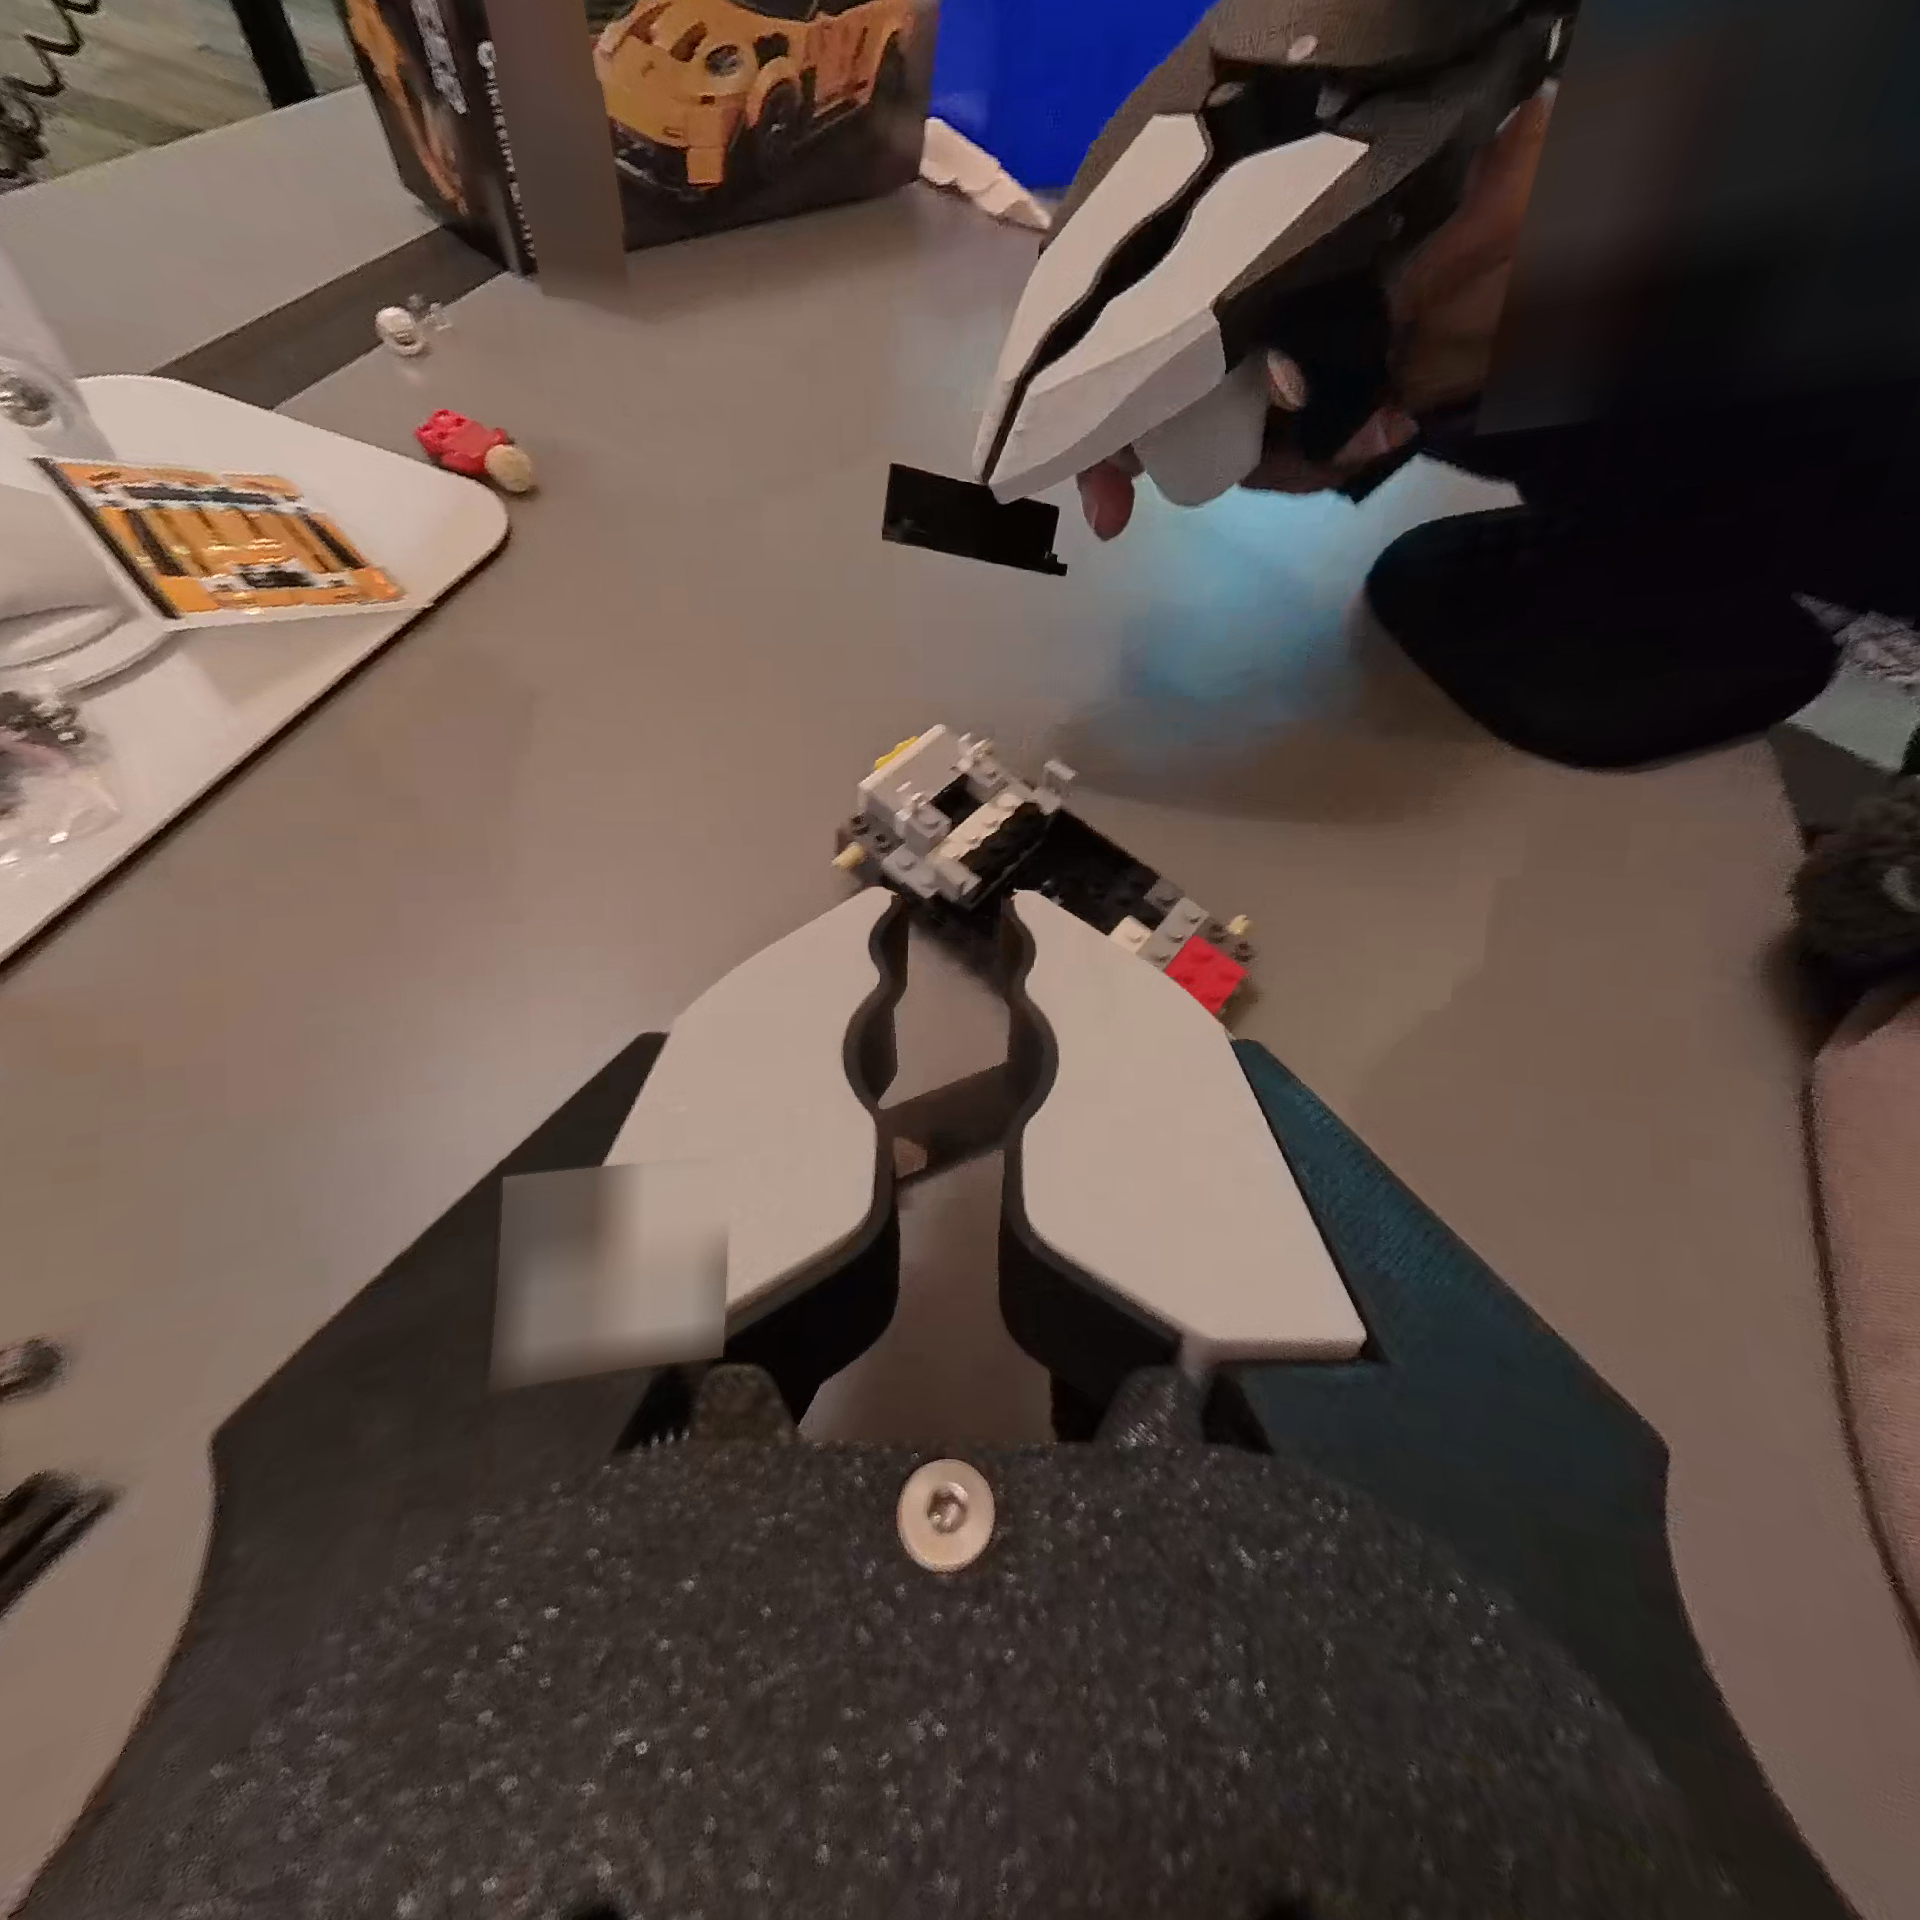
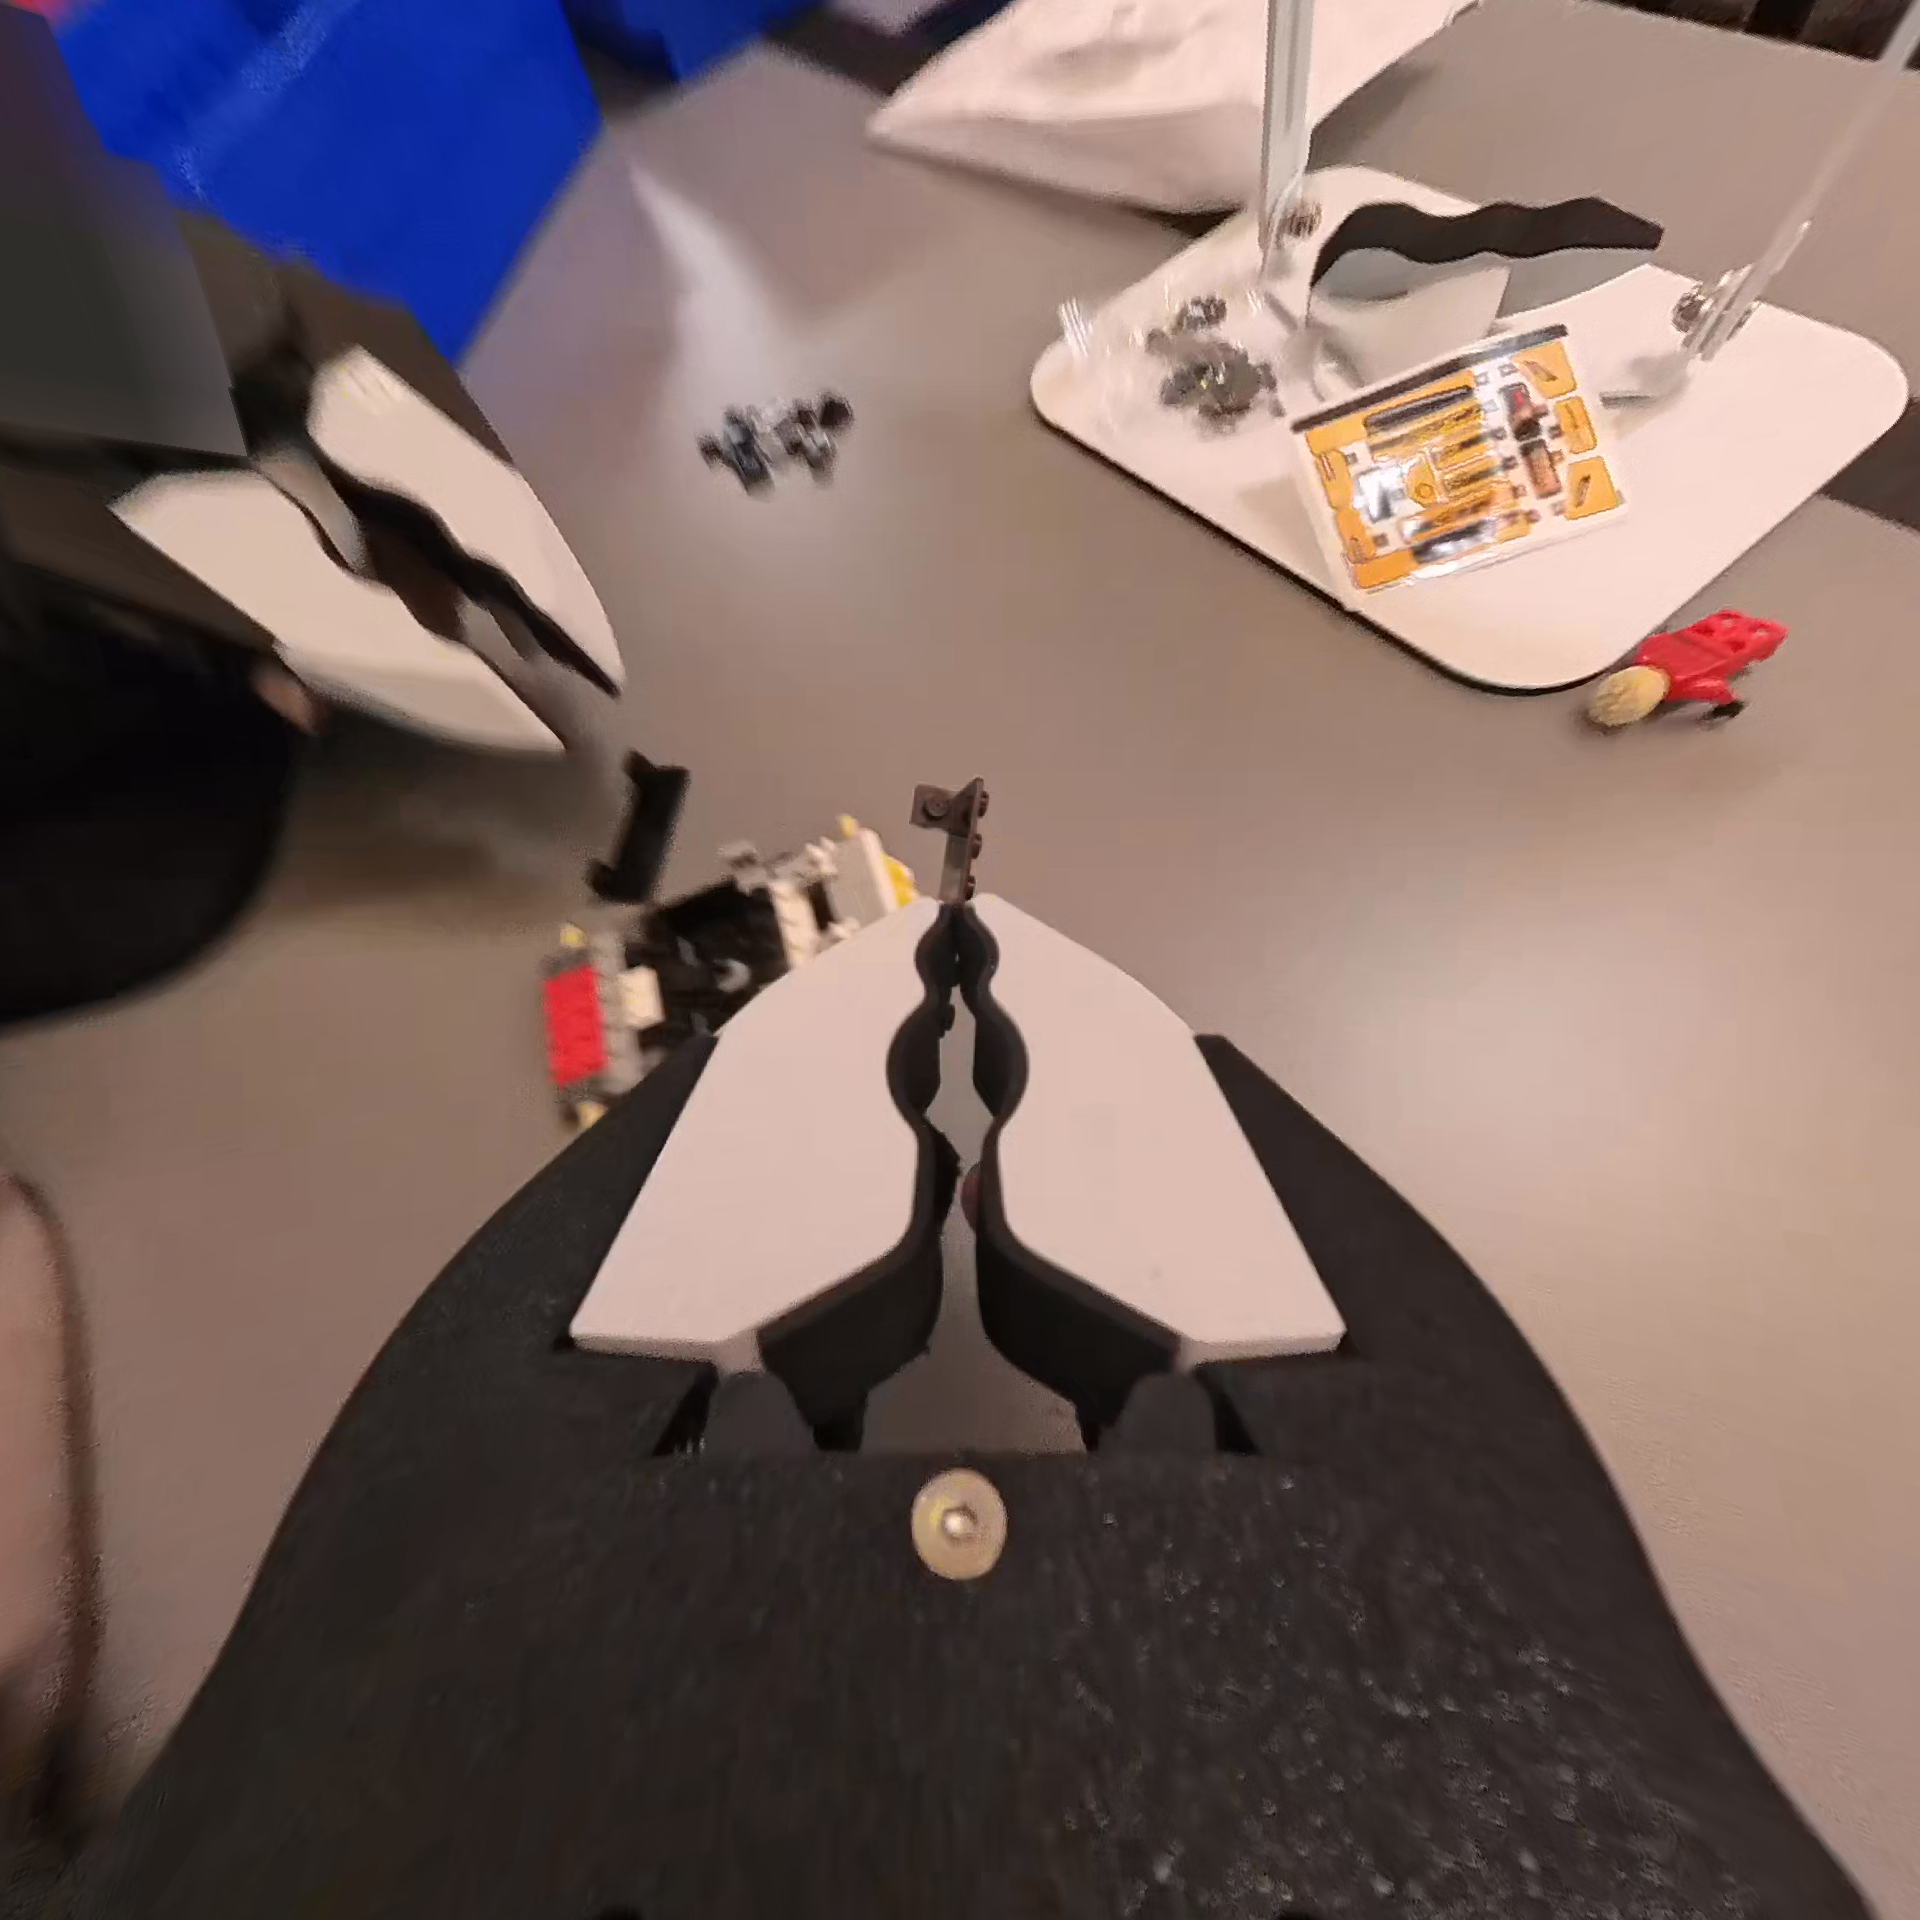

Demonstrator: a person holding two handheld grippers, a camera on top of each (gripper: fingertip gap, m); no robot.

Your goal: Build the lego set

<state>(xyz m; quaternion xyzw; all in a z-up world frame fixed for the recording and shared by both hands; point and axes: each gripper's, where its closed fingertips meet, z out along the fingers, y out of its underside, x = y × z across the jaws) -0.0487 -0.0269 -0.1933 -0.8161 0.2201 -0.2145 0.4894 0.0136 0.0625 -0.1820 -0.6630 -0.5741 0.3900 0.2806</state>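
A part-built lego car point(image 1: 977, 831), grey, black and white with a red plate at one end, lies on the grey table point(image 1: 623, 727). It also shows in the right wrist view point(image 2: 727, 935). My left gripper point(image 1: 954, 904) is open, with its tips just short of the build's near edge. In the right wrist view the left gripper point(image 2: 592, 717) hangs above the table with its jaws apart. A long black piece point(image 2: 639, 831) sits just below it, untouched. My right gripper point(image 2: 961, 904) is shut on a dark lego piece point(image 2: 956, 842) and holds it above the table point(image 1: 971, 520).
A white tray point(image 2: 1766, 436) at the side holds a sticker sheet point(image 2: 1455, 468) and bagged parts. A red minifigure part point(image 2: 1704, 665) lies by its edge. Small black parts point(image 2: 774, 436) lie farther off. The set's box point(image 1: 665, 114) and a blue bin point(image 2: 312, 135) stand at the back. Tip to tip, the grippers are about 12 cm apart.
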